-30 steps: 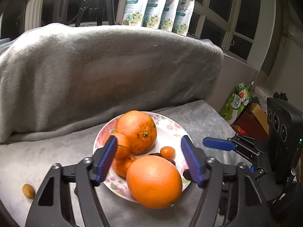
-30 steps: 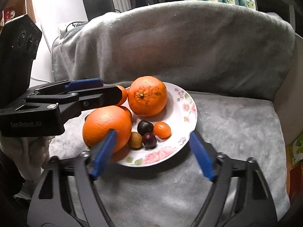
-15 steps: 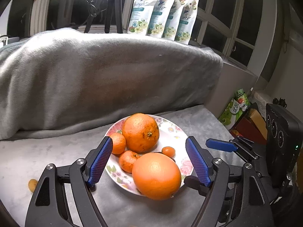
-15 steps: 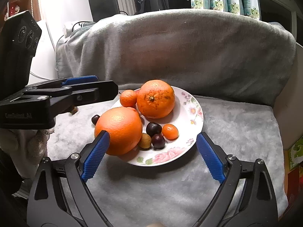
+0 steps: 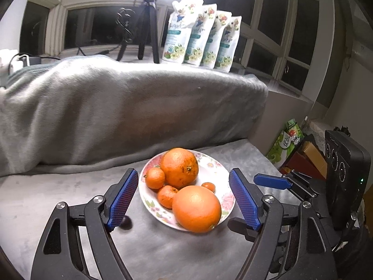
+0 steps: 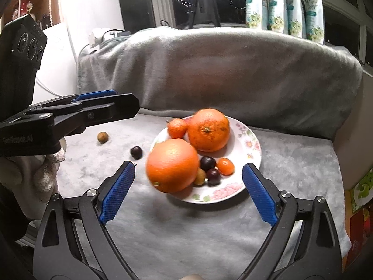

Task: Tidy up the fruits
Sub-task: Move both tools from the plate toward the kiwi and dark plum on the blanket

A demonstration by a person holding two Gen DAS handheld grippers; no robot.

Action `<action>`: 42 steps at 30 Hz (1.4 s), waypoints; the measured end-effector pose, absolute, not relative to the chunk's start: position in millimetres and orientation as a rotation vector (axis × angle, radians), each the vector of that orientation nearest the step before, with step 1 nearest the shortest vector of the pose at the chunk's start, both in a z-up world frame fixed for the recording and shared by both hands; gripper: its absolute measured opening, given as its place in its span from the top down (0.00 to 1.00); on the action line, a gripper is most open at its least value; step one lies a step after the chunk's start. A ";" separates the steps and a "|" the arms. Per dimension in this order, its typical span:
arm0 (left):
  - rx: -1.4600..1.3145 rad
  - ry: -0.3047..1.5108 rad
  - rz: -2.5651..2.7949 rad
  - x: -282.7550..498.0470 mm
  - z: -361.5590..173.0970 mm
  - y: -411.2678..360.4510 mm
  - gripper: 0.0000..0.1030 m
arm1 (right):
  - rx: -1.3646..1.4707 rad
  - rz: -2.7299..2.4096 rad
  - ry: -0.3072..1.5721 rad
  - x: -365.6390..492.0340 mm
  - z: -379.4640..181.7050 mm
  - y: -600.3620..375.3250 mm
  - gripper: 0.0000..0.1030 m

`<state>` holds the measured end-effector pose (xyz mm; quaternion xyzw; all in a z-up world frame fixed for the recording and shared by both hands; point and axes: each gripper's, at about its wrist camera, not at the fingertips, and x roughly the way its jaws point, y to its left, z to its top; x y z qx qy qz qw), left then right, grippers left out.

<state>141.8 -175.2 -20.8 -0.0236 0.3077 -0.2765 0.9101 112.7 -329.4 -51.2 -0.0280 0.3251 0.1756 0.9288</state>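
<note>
A floral plate [image 5: 219,168] [image 6: 249,144] on the grey blanket holds two big oranges [image 5: 197,210] [image 6: 172,165], small mandarins [image 5: 155,177] [image 6: 177,128], a kumquat [image 6: 225,165], two dark fruits [image 6: 208,162] and a small brown fruit [image 6: 200,179]. The near orange sits on the plate's front rim. A dark fruit [image 6: 136,152] [image 5: 126,221] and a brown fruit [image 6: 102,137] lie loose on the blanket left of the plate. My left gripper [image 5: 184,198] [image 6: 112,102] is open and empty before the plate. My right gripper [image 6: 188,191] [image 5: 272,182] is open and empty.
A blanket-covered backrest [image 5: 130,107] rises behind the plate. Several refill pouches [image 5: 202,32] and a tripod [image 5: 146,25] stand on the sill behind it. Boxes and a green pack [image 5: 286,140] sit to the right.
Both grippers have pulled back and up from the plate. More of the blanket shows, with the loose dark and brown fruits now in the right wrist view.
</note>
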 end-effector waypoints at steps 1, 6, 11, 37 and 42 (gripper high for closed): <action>-0.049 0.629 -0.567 140.0 -19.4 -171.6 0.22 | -0.060 0.364 0.665 111.2 -50.3 -326.1 0.07; -0.058 0.609 -0.549 134.1 -13.9 -153.4 0.22 | -0.070 0.385 0.660 103.3 -48.3 -307.0 0.07; -0.063 0.599 -0.529 132.2 -11.7 -135.8 0.22 | -0.074 0.413 0.664 98.1 -49.3 -287.7 0.07; -0.173 0.645 -0.379 156.5 -44.9 -19.0 0.22 | -0.146 0.494 0.732 124.3 -69.0 -205.0 0.11; -0.190 0.679 -0.360 165.1 -60.7 -1.1 0.25 | -0.184 0.512 0.768 138.4 -79.2 -192.1 0.25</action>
